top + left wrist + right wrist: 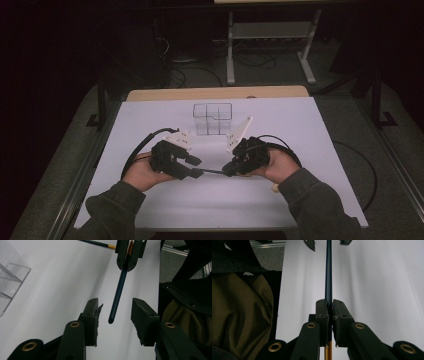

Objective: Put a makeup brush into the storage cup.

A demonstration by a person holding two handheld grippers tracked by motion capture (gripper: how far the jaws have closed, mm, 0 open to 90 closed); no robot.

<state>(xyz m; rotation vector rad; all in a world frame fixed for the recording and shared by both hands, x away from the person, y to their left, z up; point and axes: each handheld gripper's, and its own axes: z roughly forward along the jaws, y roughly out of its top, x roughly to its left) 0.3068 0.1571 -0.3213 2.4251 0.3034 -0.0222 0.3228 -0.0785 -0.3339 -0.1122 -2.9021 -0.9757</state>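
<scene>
So a handoff is being done here, and it looks about halfway through. Nearest the bottom of the high view, the olive sleeves (310, 200) are coming in over the white bench (300, 125), with the left gripper (196, 167) sitting lower left of centre and the right gripper (227, 170) just right of centre, both tipped toward each other.

The thing being passed is a dark blue pencil (119, 290), a thin stick with a gold band and an orange end. It's being pinched tight by the right gripper: in the right gripper view those fingers (322, 312) are clamped shut on the shaft, which is running straight up the frame. In the left gripper view the free end of the pencil is hanging in the gap between the left fingers (91, 315), which are being held apart on either side of it. No pad looks to be pressing on it, so the take isn't made yet.

Farther up the bench, near the top centre of the high view, a clear plastic organizer (213, 119) with compartments is standing empty, as far as can be seen. Probably that's where the pencil is being headed.

Still left, by the look of it: the left grip being closed, the right one being let go, and the drop into the organizer.
</scene>
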